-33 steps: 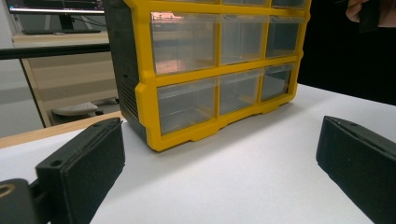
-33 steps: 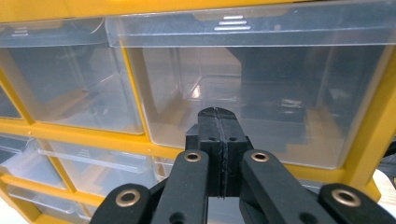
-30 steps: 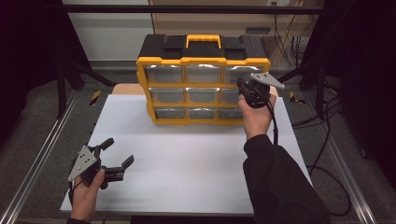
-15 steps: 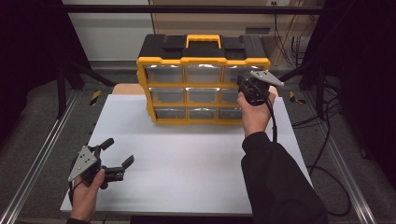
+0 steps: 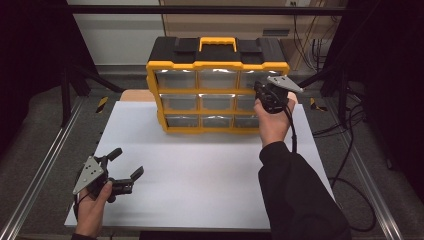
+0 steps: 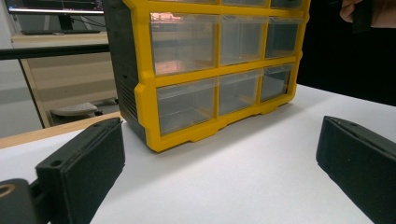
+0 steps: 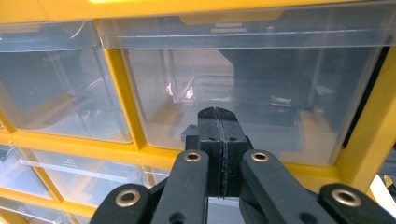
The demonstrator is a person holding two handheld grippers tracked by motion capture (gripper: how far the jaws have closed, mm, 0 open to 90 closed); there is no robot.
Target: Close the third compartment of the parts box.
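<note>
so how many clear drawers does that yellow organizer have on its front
9, in a three-by-three grid on the organizer: three along the top row, three in the middle, three at the bottom. The right gripper partly covers the right-hand column.

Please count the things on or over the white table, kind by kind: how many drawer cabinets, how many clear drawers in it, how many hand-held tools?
Drawer cabinet: 1
Clear drawers: 9
Hand-held tools: 2, left tool and right tool
Total: 12
</note>
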